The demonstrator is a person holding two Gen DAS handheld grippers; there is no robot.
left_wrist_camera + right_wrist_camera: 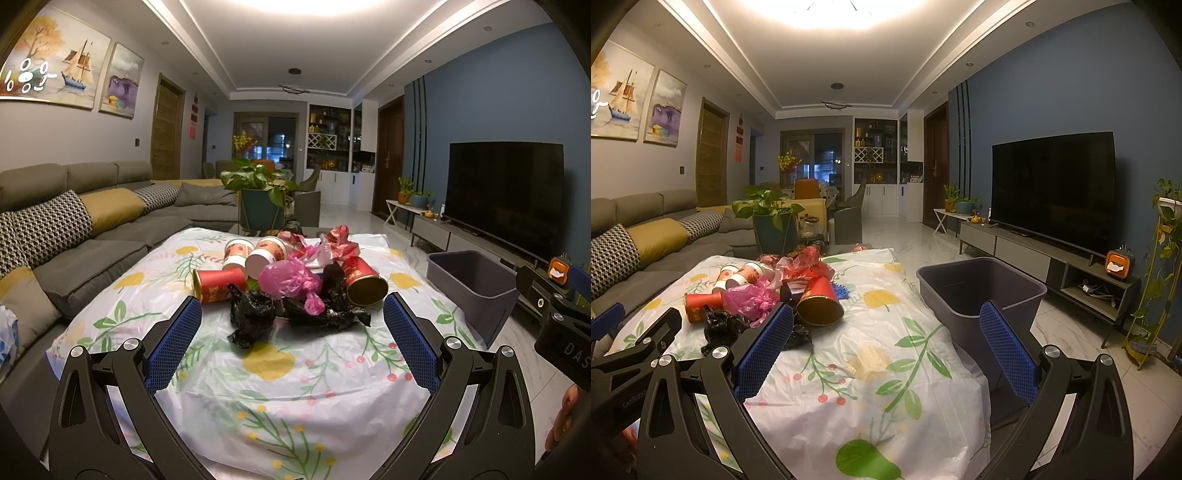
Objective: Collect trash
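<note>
Hovering wide open and empty over the floral tablecloth (280,384), the left gripper (291,325) and right gripper (886,328) face the trash pile (291,280) mid-table, grey bin (982,291) just beside the table's right edge; best pinch the nearest black bag (255,314) firmly first.

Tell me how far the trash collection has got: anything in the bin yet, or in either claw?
Nothing looks done. The grey bin beside the table shows a bare inside as far as the right wrist view reaches. Both the left claw and right claw are open and hold nothing. The whole pile is left on the tablecloth: red cans, paper cups, pink bag, black bags and red wrappers.
</note>
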